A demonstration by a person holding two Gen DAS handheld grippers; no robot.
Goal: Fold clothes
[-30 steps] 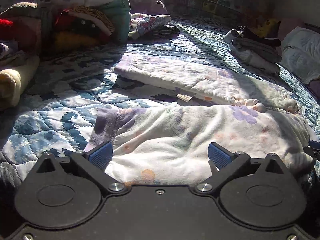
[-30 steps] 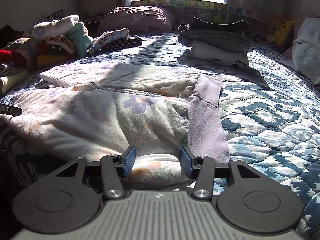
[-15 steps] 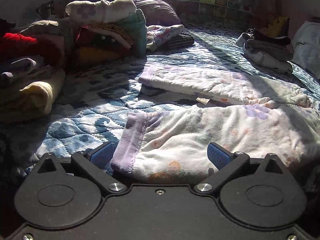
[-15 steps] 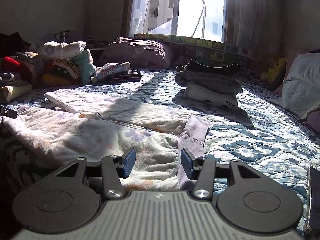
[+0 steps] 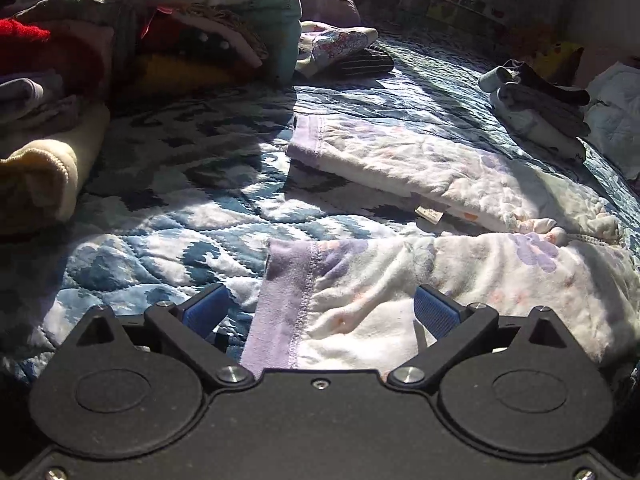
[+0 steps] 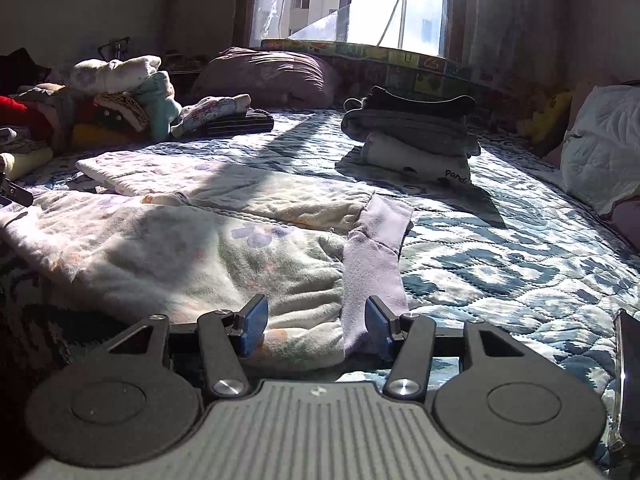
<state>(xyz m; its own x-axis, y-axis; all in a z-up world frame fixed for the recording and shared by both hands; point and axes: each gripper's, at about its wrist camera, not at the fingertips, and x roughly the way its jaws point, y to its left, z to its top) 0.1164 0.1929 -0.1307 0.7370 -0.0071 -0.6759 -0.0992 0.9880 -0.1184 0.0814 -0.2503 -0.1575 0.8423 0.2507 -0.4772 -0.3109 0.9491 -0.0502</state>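
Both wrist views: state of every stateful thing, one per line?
left gripper: open, jaws astride the lilac cuff
right gripper: open, jaws astride the lilac waistband
floral pyjama trousers: spread flat, unfolded
folded stack: folded, piled
clothes heap: unfolded, jumbled

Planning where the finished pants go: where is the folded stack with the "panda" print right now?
In the right wrist view the folded stack sits right of centre on the quilt, beyond the floral pants and below the window.
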